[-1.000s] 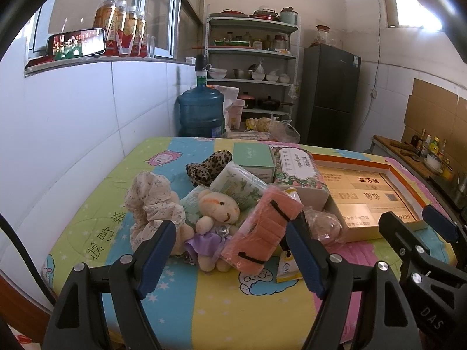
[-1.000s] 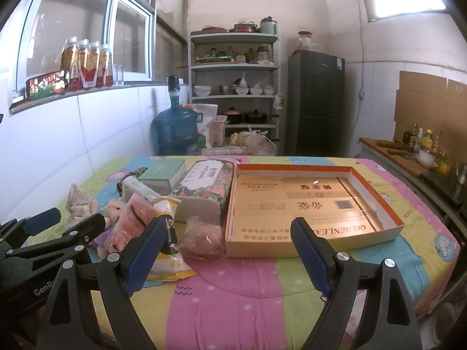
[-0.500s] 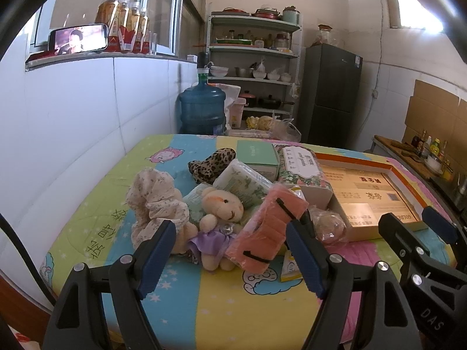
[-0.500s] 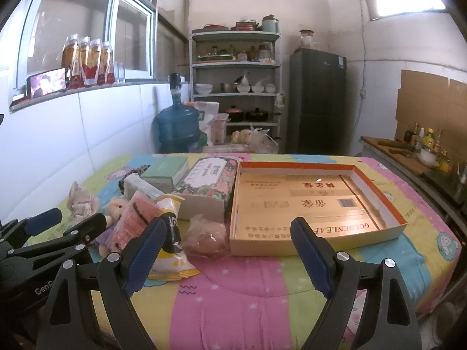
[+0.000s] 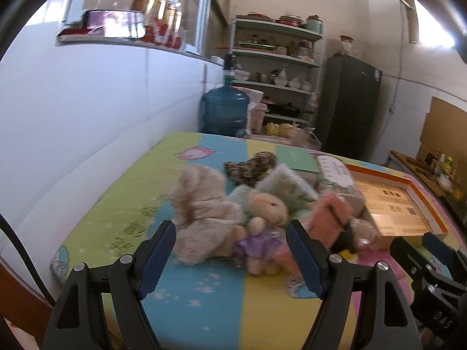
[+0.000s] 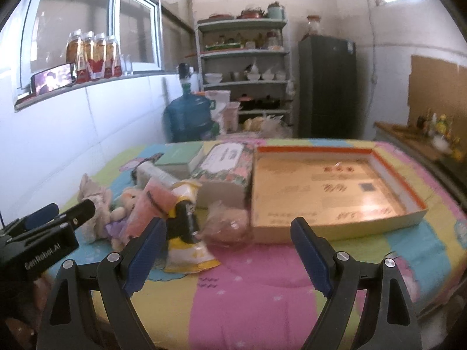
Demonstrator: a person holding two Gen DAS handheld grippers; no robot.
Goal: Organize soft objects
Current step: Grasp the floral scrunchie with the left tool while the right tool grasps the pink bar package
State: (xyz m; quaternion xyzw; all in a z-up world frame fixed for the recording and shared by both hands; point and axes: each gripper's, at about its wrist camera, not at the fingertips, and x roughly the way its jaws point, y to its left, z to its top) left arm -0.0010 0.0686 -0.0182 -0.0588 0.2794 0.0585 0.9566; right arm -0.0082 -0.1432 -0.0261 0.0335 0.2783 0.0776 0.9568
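Observation:
A heap of soft things lies on the colourful table cover: a beige floral cloth bundle [image 5: 201,215], a small teddy bear in a purple dress [image 5: 262,221], a pink knitted item [image 5: 327,218], a leopard-print piece [image 5: 251,167] and a crumpled pink bag [image 6: 230,226]. An open shallow orange-rimmed box [image 6: 335,189] lies to the right, empty. My left gripper [image 5: 232,258] is open just short of the cloth bundle and bear. My right gripper [image 6: 226,255] is open above the pink stripe, in front of the bag and box. Both hold nothing.
A floral tissue box [image 6: 224,172], a green box [image 6: 181,157], a tissue pack [image 5: 287,186] and a yellow pouch [image 6: 186,233] lie among the heap. A white tiled wall runs along the left. A blue water jug [image 5: 224,113], shelves and a dark fridge stand behind the table.
Both grippers have moved forward towards the table. The left view has swung leftward and closer to the cloth bundle and bear. Both grippers stay open.

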